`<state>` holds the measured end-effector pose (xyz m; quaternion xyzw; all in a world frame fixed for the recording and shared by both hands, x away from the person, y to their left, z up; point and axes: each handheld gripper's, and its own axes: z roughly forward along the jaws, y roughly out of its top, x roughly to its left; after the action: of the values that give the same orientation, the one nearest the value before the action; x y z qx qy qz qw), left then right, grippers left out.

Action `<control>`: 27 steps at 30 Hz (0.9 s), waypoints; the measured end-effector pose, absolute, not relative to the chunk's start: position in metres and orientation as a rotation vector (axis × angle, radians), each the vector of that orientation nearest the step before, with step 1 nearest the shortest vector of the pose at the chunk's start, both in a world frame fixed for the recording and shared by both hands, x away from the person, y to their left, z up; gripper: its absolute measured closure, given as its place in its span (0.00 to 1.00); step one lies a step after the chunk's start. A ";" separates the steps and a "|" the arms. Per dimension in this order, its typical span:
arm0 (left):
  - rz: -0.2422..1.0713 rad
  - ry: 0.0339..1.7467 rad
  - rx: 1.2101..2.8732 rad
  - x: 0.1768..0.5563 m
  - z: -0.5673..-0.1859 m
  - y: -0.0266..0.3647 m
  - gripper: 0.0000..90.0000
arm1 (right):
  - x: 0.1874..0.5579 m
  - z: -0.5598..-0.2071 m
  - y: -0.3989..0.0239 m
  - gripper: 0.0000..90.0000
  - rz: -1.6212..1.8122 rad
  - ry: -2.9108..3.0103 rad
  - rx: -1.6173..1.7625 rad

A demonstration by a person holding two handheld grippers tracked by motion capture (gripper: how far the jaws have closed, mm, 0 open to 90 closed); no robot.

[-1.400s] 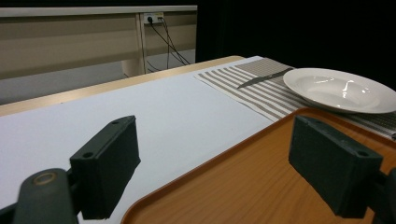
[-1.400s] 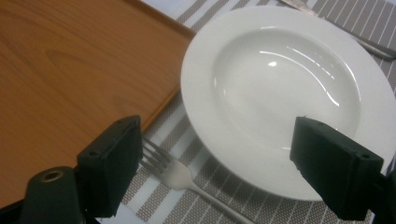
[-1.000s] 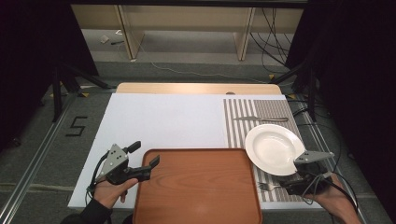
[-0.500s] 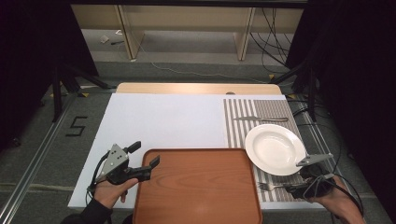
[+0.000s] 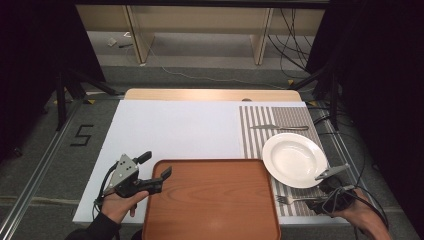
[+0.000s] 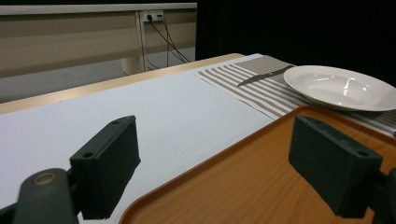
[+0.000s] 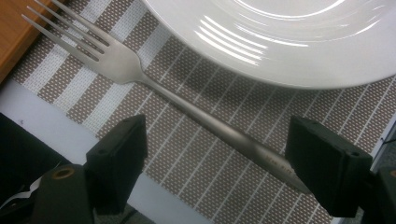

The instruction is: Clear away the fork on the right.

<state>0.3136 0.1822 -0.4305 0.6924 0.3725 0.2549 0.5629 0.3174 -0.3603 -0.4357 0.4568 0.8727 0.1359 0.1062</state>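
Just below the plate, right gripper sits wide open over the fork handle, 2 jaws not touching it yet

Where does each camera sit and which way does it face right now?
High view: above the person's side, facing forward and down on the table; shows both hands, the left gripper and the right gripper.
Left gripper view: rides the left gripper, looking low across the tray toward the plate; its own open jaws show.
Right gripper view: rides the right gripper, looking down on the fork; its open jaws straddle the handle.
Shared: all three show the plate and the striped mat.
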 end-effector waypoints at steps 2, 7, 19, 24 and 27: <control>0.600 0.876 1.631 0.314 -0.431 0.182 0.18 | 0.319 -0.437 -0.360 0.26 0.394 2.583 1.339; 0.600 0.876 1.631 0.314 -0.431 0.183 0.18 | 0.325 -0.442 -0.356 0.29 0.388 2.618 1.328; 0.596 0.876 1.634 0.314 -0.431 0.182 0.18 | 0.335 -0.448 -0.351 0.42 0.344 2.706 1.281; 0.596 0.874 1.634 0.314 -0.431 0.181 0.18 | 0.335 -0.450 -0.348 0.49 0.294 2.732 1.249; 0.595 0.876 1.633 0.314 -0.431 0.181 0.18 | 0.334 -0.450 -0.346 0.55 0.272 2.745 1.241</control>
<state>0.3139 0.1814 -0.4314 0.6937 0.3721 0.2527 0.5625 0.3345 -0.3457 -0.4500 0.4094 0.9060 0.0898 0.0583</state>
